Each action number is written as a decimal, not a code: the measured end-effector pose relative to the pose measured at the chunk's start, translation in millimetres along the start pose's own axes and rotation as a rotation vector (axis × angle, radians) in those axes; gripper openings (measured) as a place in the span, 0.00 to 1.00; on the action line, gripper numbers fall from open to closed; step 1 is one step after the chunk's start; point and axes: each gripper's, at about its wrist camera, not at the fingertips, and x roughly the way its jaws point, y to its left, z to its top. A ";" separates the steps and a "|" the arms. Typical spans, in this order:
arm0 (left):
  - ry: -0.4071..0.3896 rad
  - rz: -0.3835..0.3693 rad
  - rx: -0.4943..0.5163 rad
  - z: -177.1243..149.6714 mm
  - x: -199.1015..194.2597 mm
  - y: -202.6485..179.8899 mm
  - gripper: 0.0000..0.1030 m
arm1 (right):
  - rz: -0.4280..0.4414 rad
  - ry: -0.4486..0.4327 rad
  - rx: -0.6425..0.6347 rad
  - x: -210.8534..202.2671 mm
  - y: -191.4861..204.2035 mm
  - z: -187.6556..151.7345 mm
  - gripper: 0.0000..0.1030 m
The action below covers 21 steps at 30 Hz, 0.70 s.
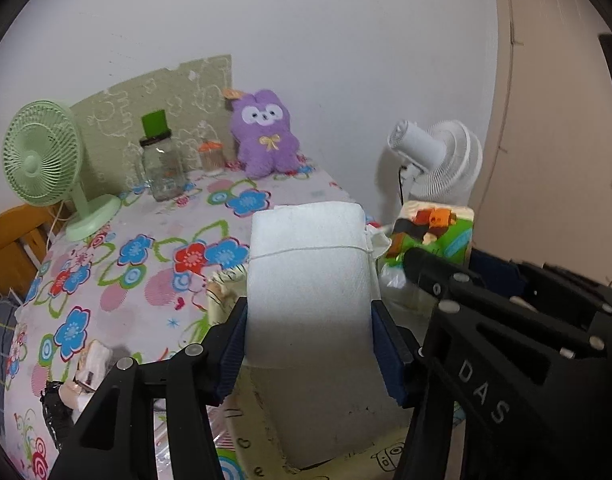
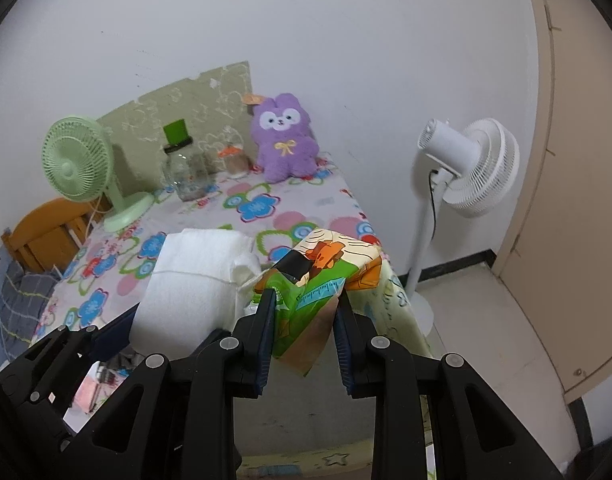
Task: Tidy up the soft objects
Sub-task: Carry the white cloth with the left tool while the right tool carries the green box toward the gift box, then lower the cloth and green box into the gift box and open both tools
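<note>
Now, left wrist view: the left gripper (image 1: 308,344) pinches a white string-tied soft paper bundle (image 1: 306,280) above the near edge of the floral-clothed table (image 1: 117,280). Right wrist view: the right gripper (image 2: 305,334) clamps a colourful printed plastic pack (image 2: 318,280) over the table's near right corner, beside the bundle.

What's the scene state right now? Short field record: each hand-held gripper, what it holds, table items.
left hand-held gripper: shut on white tissue bundle, tied with string
right hand-held gripper: shut on colourful printed pack
relative position: bundle to the left of pack, close together; contact unclear
table: floral cloth cover
back of table: purple plush toy upright against the wall, clear jar with green lid, small orange-lidded jar
table left: green desk fan
floor, right of table: white standing fan
</note>
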 end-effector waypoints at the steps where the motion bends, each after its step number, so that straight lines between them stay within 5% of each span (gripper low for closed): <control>1: 0.008 -0.001 0.002 -1.1 2.5 -1.0 0.60 | -0.002 0.006 0.004 2.5 -2.3 -0.6 0.29; 8: 0.064 -0.013 0.022 -4.6 14.0 -6.8 0.81 | 0.011 0.028 0.023 13.9 -8.9 -2.5 0.31; 14: 0.072 -0.014 0.022 -4.4 15.8 -7.3 0.86 | 0.027 0.035 0.026 20.4 -6.2 -2.5 0.36; 21: 0.081 -0.012 -0.012 -0.9 10.9 0.6 0.87 | 0.038 0.011 0.003 12.5 0.3 -3.0 0.69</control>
